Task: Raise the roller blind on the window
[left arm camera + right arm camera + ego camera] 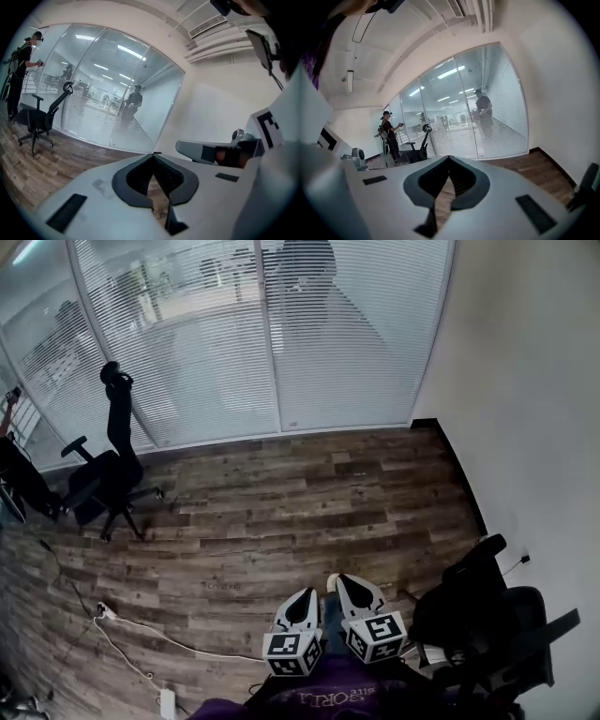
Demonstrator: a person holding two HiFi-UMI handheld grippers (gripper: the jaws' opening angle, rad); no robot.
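Observation:
The blind hangs fully lowered, with white slats across the glass wall at the far side of the room. It also shows in the left gripper view and the right gripper view. Both grippers are held low and close to my body, well back from the window over the wooden floor. My left gripper is shut with nothing in it. Beside it, my right gripper is also shut and empty. Their tips point toward the glass.
A black office chair stands at the left near the glass. Another black chair sits close at my right, by the white wall. A power strip with cable lies on the floor. A person stands at the far left.

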